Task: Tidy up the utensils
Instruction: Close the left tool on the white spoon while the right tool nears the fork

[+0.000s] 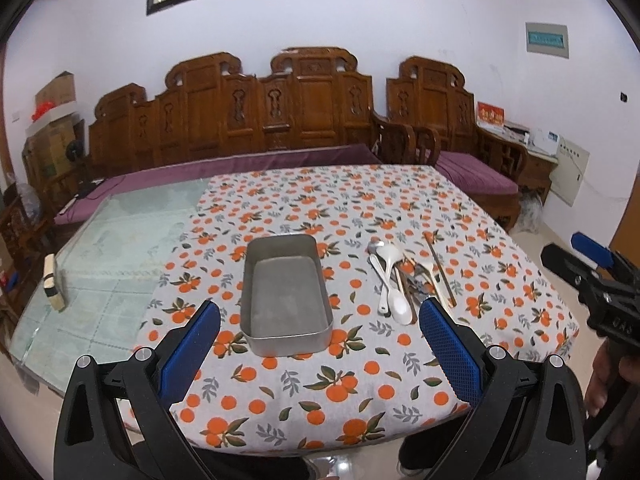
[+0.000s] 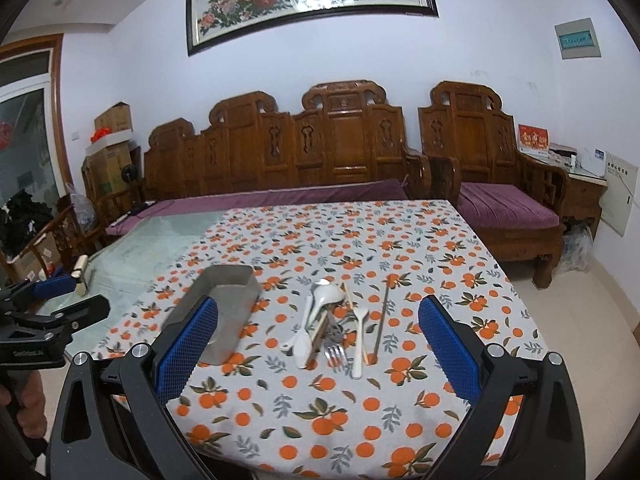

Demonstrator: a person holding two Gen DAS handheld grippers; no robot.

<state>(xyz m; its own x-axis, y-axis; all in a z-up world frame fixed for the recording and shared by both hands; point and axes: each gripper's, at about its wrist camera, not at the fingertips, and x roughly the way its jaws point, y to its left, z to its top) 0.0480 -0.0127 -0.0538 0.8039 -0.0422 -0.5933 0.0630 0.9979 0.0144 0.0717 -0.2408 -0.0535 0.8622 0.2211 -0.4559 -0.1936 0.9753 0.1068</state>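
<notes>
An empty grey metal tray (image 1: 256,336) sits on the orange-print tablecloth; in the right wrist view it (image 2: 236,312) lies left of centre. A pile of utensils (image 1: 404,280) lies to its right: white spoons (image 2: 324,298), a metal fork (image 2: 334,354), chopsticks (image 2: 382,320). My left gripper (image 1: 320,320) is open and empty, held above the table's near edge in front of the tray. My right gripper (image 2: 318,316) is open and empty, facing the utensil pile from the near side. The right gripper also shows at the right edge of the left wrist view (image 1: 572,256).
The tablecloth (image 1: 360,380) covers the right part of a glass-topped table (image 1: 100,272). A small block (image 1: 54,284) stands on the glass at the left. A carved wooden sofa (image 1: 260,120) with purple cushions runs behind the table.
</notes>
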